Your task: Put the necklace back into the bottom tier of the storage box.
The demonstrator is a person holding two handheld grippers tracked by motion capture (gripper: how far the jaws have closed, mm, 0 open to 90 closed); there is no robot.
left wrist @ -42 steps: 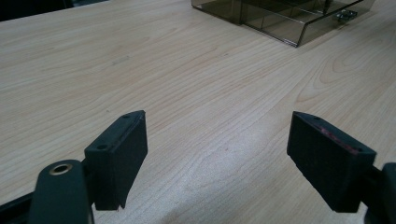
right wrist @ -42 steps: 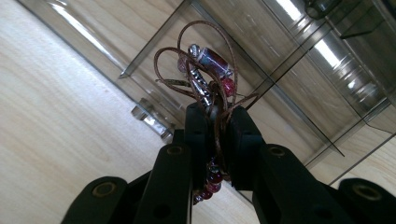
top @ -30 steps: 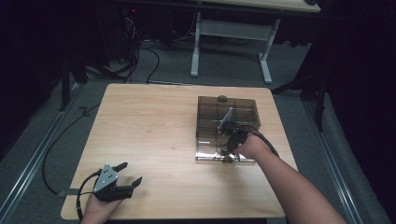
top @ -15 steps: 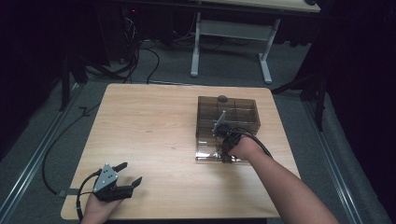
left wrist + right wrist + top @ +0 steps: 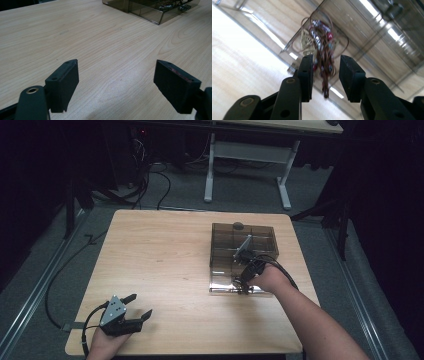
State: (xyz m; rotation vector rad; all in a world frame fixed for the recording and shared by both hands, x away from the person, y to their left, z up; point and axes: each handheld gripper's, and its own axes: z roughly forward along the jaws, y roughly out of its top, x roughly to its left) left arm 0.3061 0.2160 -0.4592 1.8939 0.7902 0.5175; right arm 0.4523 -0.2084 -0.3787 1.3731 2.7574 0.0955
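The big wooden table [image 5: 165, 265] is holding everything. On its right half a dark see-through box [image 5: 222, 251] is sitting, with thin walls splitting it into small rooms. Its clear lid [image 5: 220, 288] is lying flat on the table, touching the box's near side.

A small bunch of wires [image 5: 322, 47] is the thing being handled. It is a tangle of thin brown loops with little red and pale bits in it. In the right gripper view it is hanging down between the two black jaws, over the clear plastic. The right gripper [image 5: 325, 76] has its jaws a little apart, and they have just been opening. The bunch is dangling in the gap; it lies close against the left jaw, and I cannot tell whether it is touching it. The other jaw is standing clear of it.

In the high view the right gripper [image 5: 243, 281] is pointing down at the near edge of the box, right over the lid. The person's right forearm [image 5: 310, 320] is reaching in from the bottom right corner, slanting up and to the left.

The left gripper [image 5: 135, 307] is resting low near the front left edge of the table, well apart from the box. Its jaws are spread wide, with bare wood between them. They are pointing across the table toward the box.
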